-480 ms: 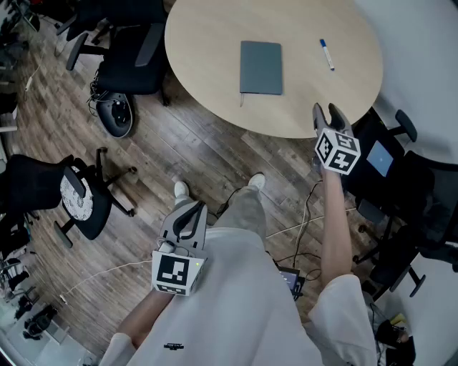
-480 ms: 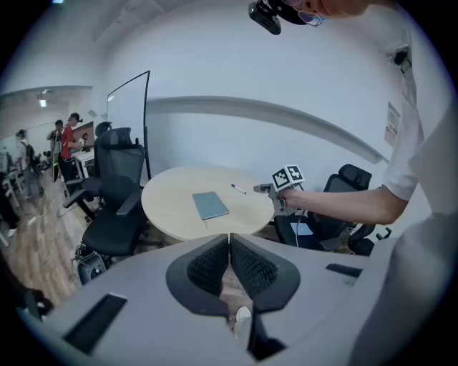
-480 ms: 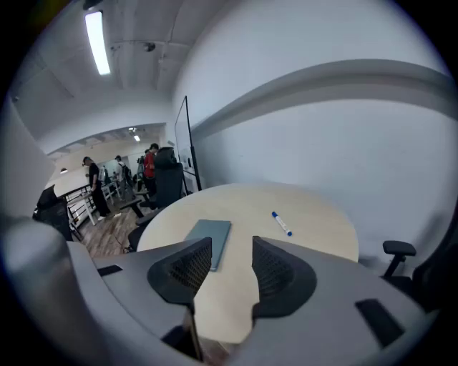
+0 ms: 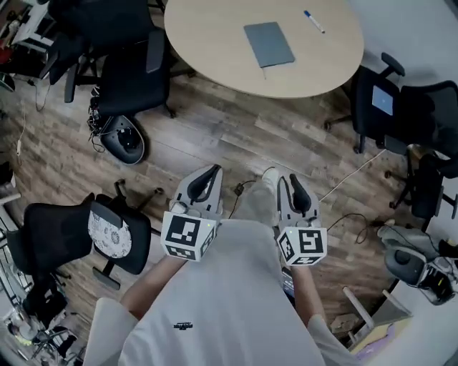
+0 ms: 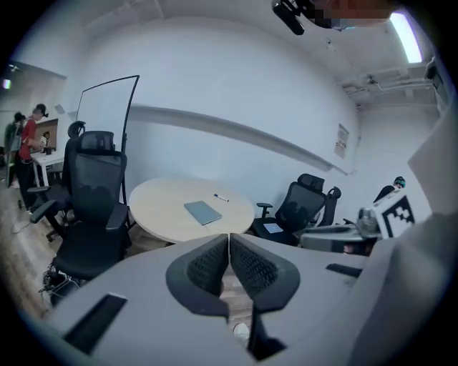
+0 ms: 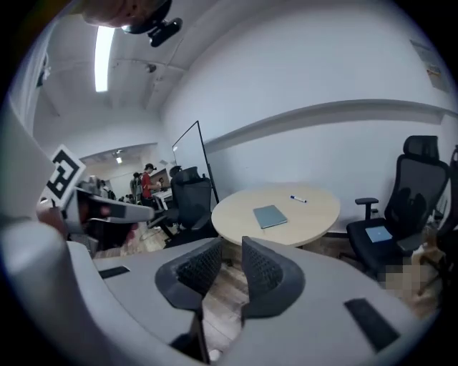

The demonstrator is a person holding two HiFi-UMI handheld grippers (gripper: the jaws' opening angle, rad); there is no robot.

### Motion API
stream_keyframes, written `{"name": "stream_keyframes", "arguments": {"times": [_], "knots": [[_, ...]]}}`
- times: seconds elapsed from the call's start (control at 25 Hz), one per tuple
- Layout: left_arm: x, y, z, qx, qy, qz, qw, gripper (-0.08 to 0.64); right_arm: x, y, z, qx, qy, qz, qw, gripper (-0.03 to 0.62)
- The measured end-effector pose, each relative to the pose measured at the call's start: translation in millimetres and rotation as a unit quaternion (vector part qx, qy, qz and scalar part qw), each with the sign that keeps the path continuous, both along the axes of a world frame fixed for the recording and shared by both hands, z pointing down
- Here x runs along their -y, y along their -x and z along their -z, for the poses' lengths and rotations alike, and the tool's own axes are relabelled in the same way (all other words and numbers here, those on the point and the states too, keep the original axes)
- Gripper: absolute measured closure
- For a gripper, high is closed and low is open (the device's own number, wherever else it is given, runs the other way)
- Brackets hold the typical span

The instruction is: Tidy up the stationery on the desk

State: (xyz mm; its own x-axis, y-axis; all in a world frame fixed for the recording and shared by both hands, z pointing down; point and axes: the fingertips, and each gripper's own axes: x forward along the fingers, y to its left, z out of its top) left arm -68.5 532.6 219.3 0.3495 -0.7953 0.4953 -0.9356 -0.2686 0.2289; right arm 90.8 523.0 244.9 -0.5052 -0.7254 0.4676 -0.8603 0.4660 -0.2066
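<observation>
A round pale wooden table (image 4: 207, 43) stands ahead of me, out of reach. On it lie a grey-blue notebook (image 4: 269, 44) and, beyond it, a white marker with a blue cap (image 4: 313, 21). Both grippers hang low in front of the person's body, over the wooden floor, side by side. My left gripper (image 4: 210, 174) has its jaws together and holds nothing. My right gripper (image 4: 288, 182) shows a narrow gap between its jaws and is empty. The left gripper view has the notebook (image 5: 203, 211) and marker (image 5: 220, 197) far beyond the jaws; the right gripper view shows the same notebook (image 6: 270, 216) and marker (image 6: 298, 199).
Black office chairs ring the table: one at its left (image 4: 129, 78), one at its right with a blue sheet on the seat (image 4: 379, 100), another near my left side (image 4: 71, 236). Cables trail over the floor (image 4: 343, 186). People stand far off (image 5: 27, 143).
The right gripper, raised near the table's edge half a second ago, has dropped back beside the left one at the body. The table now sits farther up in the head view.
</observation>
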Motion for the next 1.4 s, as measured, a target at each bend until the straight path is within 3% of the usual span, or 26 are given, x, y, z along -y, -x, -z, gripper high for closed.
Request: {"name": "stream_keyframes", "arguments": {"times": [0.2,0.36,0.44,0.6,0.76,0.88,1.12,1.28,1.4], "knots": [[-43.8,16.2,-2.2,-0.007,0.000,-0.032,0.9995,0.535,-93.9,60.5,10.6,0.090,0.029,-0.035,0.995,0.485],[-80.4,27.0,6.4,-0.019,-0.003,-0.036,0.9992,0.535,-115.4,85.8,13.0,0.075,0.005,-0.026,0.997,0.493],[-89.8,38.2,10.8,-0.025,-0.010,-0.038,0.9989,0.535,-114.9,102.2,13.1,0.076,0.010,-0.018,0.997,0.534],[-84.0,63.9,11.2,-0.032,-0.020,-0.039,0.9985,0.535,-105.8,127.1,13.6,0.089,0.020,-0.027,0.995,0.557],[-76.7,75.1,10.3,-0.035,-0.018,-0.046,0.9982,0.535,-98.2,128.7,9.0,0.059,0.015,-0.044,0.997,0.560],[-57.2,78.8,9.8,-0.033,-0.018,-0.057,0.9977,0.535,-73.2,130.7,5.2,0.073,0.020,-0.055,0.996,0.560],[16.1,76.7,0.3,-0.023,-0.010,-0.079,0.9966,0.535,3.3,130.1,5.5,0.074,-0.014,-0.073,0.995,0.560],[90.9,50.5,-9.6,-0.015,0.001,-0.103,0.9946,0.535,74.2,117.2,-2.1,0.112,-0.002,-0.073,0.991,0.560],[156.7,20.4,-8.8,0.007,0.000,-0.139,0.9903,0.535,137.0,95.8,-13.8,0.087,0.017,-0.093,0.992,0.560]]}}
